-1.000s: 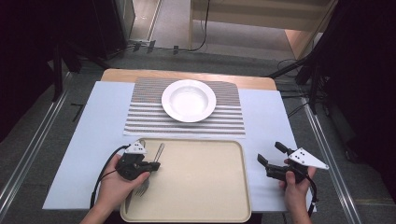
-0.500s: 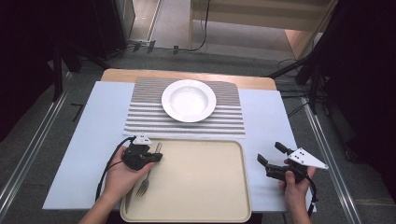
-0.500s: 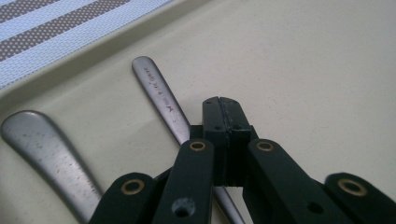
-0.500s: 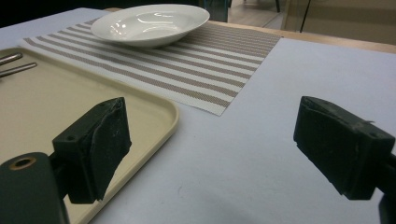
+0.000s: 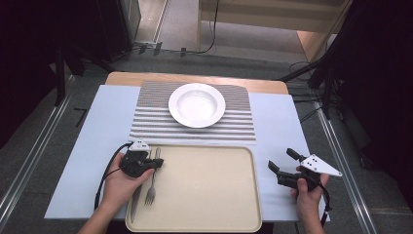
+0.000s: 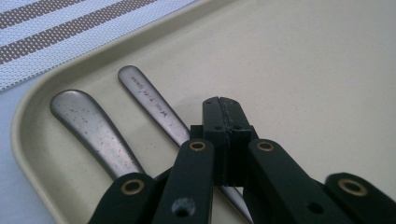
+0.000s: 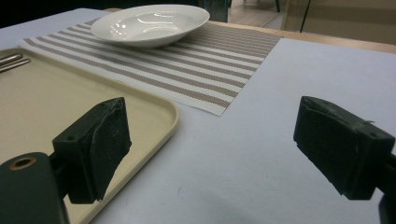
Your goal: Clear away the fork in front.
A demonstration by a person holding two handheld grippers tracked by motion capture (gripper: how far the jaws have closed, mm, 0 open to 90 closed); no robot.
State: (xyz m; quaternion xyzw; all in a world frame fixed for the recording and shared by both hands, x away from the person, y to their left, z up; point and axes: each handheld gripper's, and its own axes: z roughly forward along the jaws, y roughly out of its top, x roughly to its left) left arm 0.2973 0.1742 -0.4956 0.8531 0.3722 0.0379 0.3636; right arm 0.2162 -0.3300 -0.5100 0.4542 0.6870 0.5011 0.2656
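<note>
Silver metal fork (image 5: 152,179) is seen lying at the beige plastic tray's (image 5: 204,214) left edge, beneath the left tongs (image 6: 223,109), pressed together empty. Right tongs (image 7: 210,144) are held apart. Slipping off the thin handle is judged possible.

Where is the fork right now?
In the high view the fork lies at the left end of the beige tray, tines toward the person, beside a knife and partly under the left hand-held gripper.
</note>
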